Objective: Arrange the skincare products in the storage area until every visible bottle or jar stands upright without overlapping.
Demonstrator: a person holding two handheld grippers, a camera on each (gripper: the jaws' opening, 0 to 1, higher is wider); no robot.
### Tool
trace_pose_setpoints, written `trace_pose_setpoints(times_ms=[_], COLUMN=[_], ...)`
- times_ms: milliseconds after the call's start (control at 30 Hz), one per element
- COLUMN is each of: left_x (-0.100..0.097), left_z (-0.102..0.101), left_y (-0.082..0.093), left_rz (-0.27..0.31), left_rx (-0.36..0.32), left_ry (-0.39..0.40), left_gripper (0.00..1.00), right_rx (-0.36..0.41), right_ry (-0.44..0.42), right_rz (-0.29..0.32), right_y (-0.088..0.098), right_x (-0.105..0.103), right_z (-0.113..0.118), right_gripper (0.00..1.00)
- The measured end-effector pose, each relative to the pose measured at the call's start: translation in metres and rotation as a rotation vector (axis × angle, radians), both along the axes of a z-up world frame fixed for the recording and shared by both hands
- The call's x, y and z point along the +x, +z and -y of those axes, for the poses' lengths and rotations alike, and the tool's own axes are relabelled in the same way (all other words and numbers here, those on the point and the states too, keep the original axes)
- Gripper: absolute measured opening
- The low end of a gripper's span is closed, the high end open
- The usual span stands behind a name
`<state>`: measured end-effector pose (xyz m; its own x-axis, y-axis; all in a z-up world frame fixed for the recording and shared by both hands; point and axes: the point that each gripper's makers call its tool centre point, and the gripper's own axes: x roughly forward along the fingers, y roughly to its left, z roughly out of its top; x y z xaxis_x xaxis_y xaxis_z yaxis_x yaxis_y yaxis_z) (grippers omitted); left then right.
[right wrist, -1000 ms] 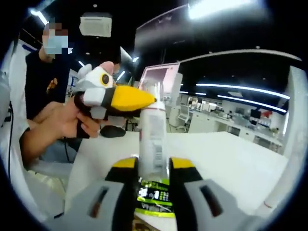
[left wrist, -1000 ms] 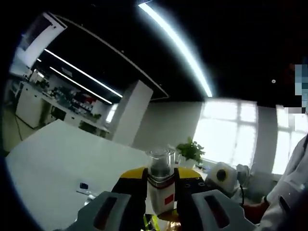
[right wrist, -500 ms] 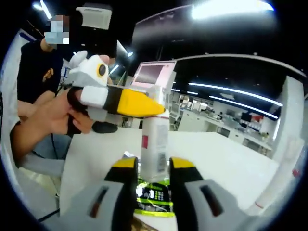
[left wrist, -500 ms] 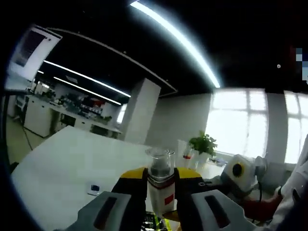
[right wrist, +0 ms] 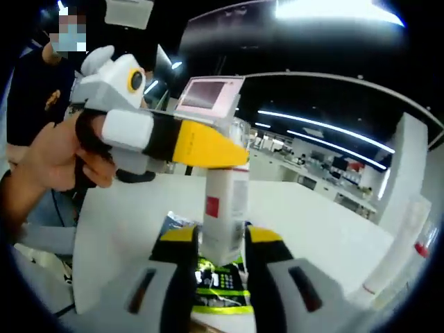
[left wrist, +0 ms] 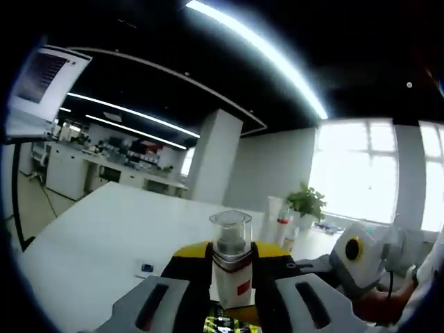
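In the left gripper view, the left gripper (left wrist: pixel 231 277) has its 2 yellow-tipped jaws clamped on a white bottle (left wrist: pixel 231 277) with a clear cap and a red label, held upright above the white table (left wrist: pixel 104 243). Just right of it, the right gripper (left wrist: pixel 350 260) enters, held by a hand. Farther off stand 2 more bottles (left wrist: pixel 279 220) beside a potted plant (left wrist: pixel 306 203).

In the right gripper view, the right gripper (right wrist: pixel 220 243) presses its jaws against the same bottle's lower body, while the left gripper grips its top. A green-and-black packet (right wrist: pixel 218 281) lies beneath on the table.
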<state>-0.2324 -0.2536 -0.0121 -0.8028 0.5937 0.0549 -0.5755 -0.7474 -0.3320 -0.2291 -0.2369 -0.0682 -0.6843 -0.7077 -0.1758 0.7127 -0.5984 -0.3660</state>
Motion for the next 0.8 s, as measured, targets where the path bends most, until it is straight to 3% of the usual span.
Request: trace_pose_setpoints(times_ms=[367,533,800], left_x=[-0.003,-0.001,0.012], left_z=[0.002,0.002,-0.003], left_y=[-0.003,0.002,0.011], left_rz=[0.023,-0.014,-0.076], left_rx=[0.011,0.011,0.034], left_ry=[0.018,-0.005,-0.126], left_gripper=[0.21,0.22,0.22], right_rx=[0.021,-0.035,-0.148], right_ry=[-0.045,-0.007,0.085], right_rz=[-0.022,-0.011,0.064], right_y=[-0.002,0.007,0.011], right_x=[-0.007,-0.004,0.010], right_z=[-0.005,-0.008,-0.002], right_gripper=[0.23,0.22,0.22])
